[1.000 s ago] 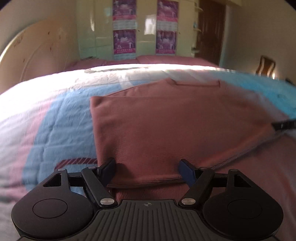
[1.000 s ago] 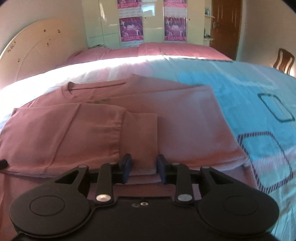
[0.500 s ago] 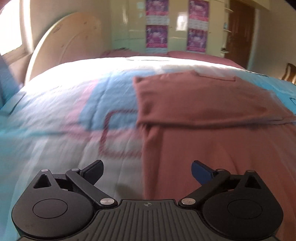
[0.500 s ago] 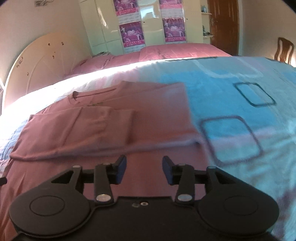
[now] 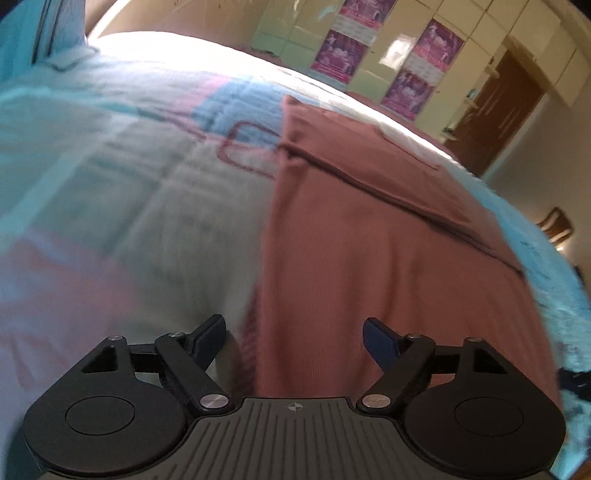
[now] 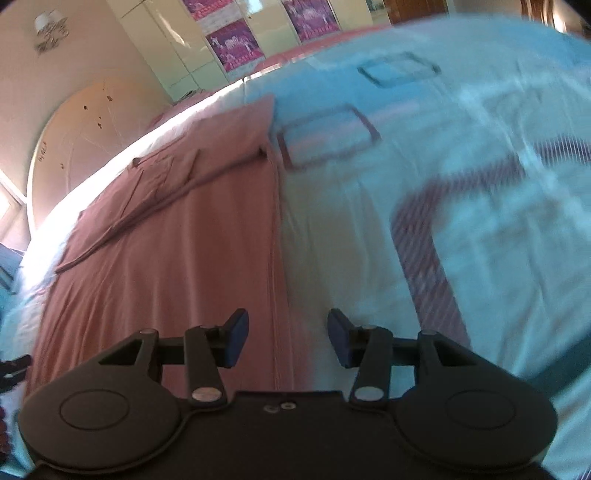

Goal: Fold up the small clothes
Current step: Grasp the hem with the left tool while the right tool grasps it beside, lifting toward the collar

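Around me: a curved headboard (image 6: pixel 74 136) at the far end of the bed (image 5: pixel 110 184), cupboard doors (image 5: pixel 295 33) with posters (image 5: pixel 341 48), a brown door (image 5: pixel 506 110) and a chair (image 5: pixel 559 225) off to the right. Nothing blocks either gripper. One garment only, a rust-pink shirt (image 5: pixel 388 258), flat on the patterned bedspread with both sleeves folded in across the chest (image 6: pixel 159 177). I count four posters in my left view. My left gripper (image 5: pixel 293 338) is spread wide with nothing in it, straddling the shirt's left edge near the hem. My right gripper (image 6: pixel 288 341) is parted about halfway, also holding nothing, over the shirt's right edge. A second ago both sat up at the folded sleeves, the right one pinching a cuff; now they have dropped back to the lower corners, and both views are tilted and blurred.
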A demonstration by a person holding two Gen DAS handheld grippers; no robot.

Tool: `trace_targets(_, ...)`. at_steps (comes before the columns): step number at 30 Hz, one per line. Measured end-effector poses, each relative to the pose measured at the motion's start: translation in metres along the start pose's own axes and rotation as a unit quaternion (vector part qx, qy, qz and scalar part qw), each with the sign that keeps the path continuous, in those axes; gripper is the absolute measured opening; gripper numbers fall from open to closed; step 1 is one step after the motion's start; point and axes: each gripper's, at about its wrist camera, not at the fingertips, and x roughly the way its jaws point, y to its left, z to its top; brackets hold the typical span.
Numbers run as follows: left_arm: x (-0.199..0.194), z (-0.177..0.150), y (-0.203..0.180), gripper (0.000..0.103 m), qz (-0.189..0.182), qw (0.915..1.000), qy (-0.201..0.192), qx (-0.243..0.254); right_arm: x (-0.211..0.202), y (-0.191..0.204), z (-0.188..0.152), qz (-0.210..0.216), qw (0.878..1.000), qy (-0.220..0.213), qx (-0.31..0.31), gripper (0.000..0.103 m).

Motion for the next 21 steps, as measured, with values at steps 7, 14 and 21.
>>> trace_targets(7, -0.014, -0.031, -0.002, 0.079, -0.037, 0.9992, 0.001, -0.016, -0.02, -0.01, -0.033, 0.064, 0.997, 0.023, 0.036, 0.046)
trace_targets(14, -0.029, -0.05, 0.01, 0.071, -0.083, 0.9945, 0.003, -0.065, -0.028, -0.012, -0.055, 0.124, 0.988, 0.044, 0.077, 0.045)
trace_targets(21, -0.027, -0.058, 0.005, 0.053, -0.074, 0.9947, 0.002, -0.07, -0.026, -0.013, -0.058, 0.144, 0.984, 0.034, 0.101, 0.033)
